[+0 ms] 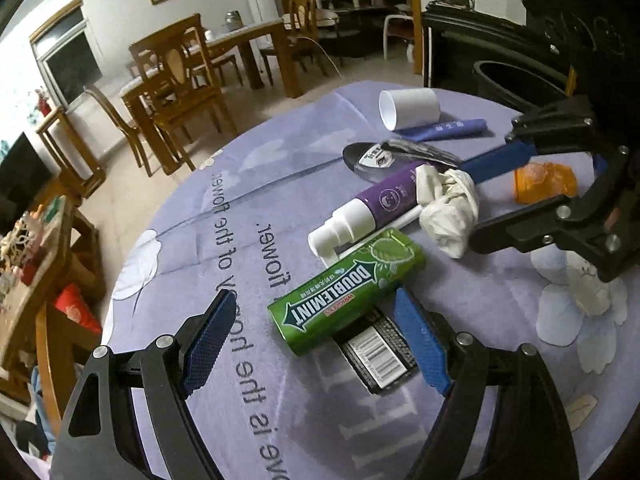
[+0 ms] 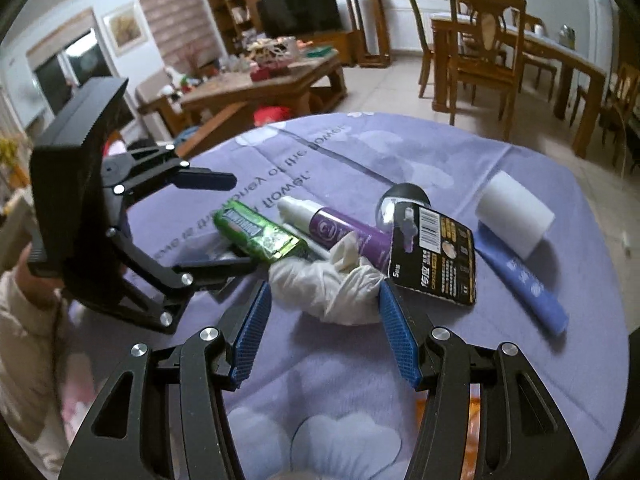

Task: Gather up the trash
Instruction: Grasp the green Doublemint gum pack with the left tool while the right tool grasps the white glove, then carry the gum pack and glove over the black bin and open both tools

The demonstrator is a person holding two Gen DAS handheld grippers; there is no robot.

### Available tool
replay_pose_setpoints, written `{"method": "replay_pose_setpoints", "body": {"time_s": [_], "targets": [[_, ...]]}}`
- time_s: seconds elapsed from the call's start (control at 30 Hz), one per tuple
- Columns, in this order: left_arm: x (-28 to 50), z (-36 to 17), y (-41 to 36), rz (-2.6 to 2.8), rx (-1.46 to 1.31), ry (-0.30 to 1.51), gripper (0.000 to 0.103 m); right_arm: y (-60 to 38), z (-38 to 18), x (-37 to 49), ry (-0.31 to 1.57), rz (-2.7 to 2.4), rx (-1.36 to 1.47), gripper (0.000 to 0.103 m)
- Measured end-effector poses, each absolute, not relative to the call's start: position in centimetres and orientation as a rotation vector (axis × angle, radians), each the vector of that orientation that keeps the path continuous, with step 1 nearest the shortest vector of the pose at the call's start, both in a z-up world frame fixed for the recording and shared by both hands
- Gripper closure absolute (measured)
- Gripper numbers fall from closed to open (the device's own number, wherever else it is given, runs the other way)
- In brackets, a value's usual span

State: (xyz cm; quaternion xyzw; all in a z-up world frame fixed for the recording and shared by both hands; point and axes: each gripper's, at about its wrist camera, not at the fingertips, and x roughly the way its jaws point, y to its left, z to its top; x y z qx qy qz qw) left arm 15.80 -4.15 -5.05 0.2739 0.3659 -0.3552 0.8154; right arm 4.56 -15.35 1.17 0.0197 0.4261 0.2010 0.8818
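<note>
I am looking at a heap of trash lying in the middle of a round table (image 1: 224, 240) covered in a lilac cloth. At the near side of the heap, a crumpled white glove (image 2: 328, 288) is sitting just past my right gripper (image 2: 320, 312). Its blue fingers (image 2: 252, 332) are standing partly open, one at each side of the glove, and I cannot tell whether they are touching it; nothing is gripped. To the glove's left, a green gum pack (image 1: 348, 288) is lying half over a black barcoded card (image 1: 380, 356). My left gripper (image 1: 312, 332) is hanging over that pack with its jaws spread wide, the right finger (image 1: 420, 344) just beside the pack and card, holding nothing. Behind the glove, a purple pump bottle (image 1: 376, 208) is lying on its side, and beyond it a black blister card (image 2: 436, 256) is leaning against a dark round thing. Farther right, a white paper cup (image 2: 516, 216) is lying tipped over, resting on a blue tube (image 2: 528, 284). An orange wrapper (image 1: 544, 184) is lying near my right gripper. Wooden chairs (image 2: 480, 52) are standing on the tiled floor beyond the table.
</note>
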Motion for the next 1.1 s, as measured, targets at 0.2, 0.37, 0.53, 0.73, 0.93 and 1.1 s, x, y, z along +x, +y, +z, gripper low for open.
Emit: {"method": "replay_pose_setpoints", "body": {"time_s": [0.2,0.37,0.53,0.73,0.93,1.1], "targets": [[15.9,-5.2,-5.1,-0.776,0.587,0.782,0.022,-15.1,-0.8,5.5,0.909,0.371,-0.012,0.056],[16.2,-5.4,-5.8,-0.740,0.518,0.802,0.046,-18.6,-0.9,5.1,0.897,0.387,0.072,0.070],[17.5,-5.2,-5.1,-0.595,0.369,0.860,0.072,-20.3,0.0,3.1,0.863,0.414,0.141,0.071],[15.4,-3.9,-4.1,-0.587,0.272,0.867,0.073,-22.4,1.6,-0.2,0.788,0.463,0.251,0.071],[11.6,0.3,-3.6,-0.523,0.134,0.749,0.073,-25.8,3.9,-3.6,0.669,0.496,0.380,0.071],[8.0,3.3,-6.9,-0.545,0.144,0.666,0.073,-29.6,4.8,-6.9,0.580,0.450,0.449,0.071]]}}
